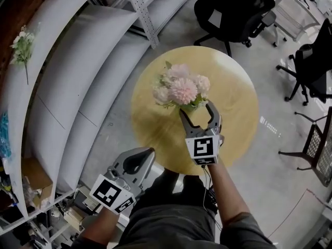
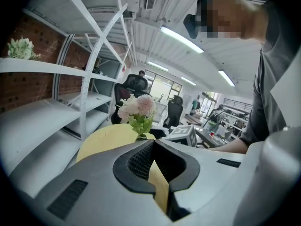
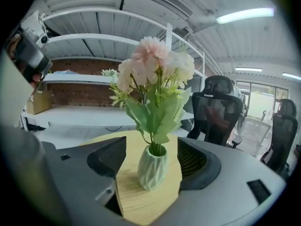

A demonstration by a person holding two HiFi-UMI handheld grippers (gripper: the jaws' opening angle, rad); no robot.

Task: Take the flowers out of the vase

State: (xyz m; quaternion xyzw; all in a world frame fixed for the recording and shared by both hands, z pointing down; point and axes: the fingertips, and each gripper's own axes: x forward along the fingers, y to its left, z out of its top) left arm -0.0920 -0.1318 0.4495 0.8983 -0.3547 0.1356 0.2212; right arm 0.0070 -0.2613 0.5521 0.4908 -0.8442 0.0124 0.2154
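**Right gripper open around the vase**

Your right gripper (image 1: 197,112) is open, one jaw on each side of the vase (image 3: 151,171), close but not touching. You are probably meaning to steady it while the flowers (image 1: 181,87) come out. They sit in the vase, about mid-bench (image 1: 236,105). Your left gripper (image 1: 149,151) is closed and empty, off the bench's near edge, likely held ready for the stems. The bench is round, pale wood. Grey shelves (image 1: 78,61) and office chairs (image 1: 233,9) stand around it.

The pale green ribbed vase (image 3: 153,168) holding pink artificial flowers (image 1: 181,90) stands mid-frame on the round wooden table (image 1: 236,102). The right claw (image 1: 197,109) lies just below it, the left claw (image 1: 149,152) lower left, at the table's edge.
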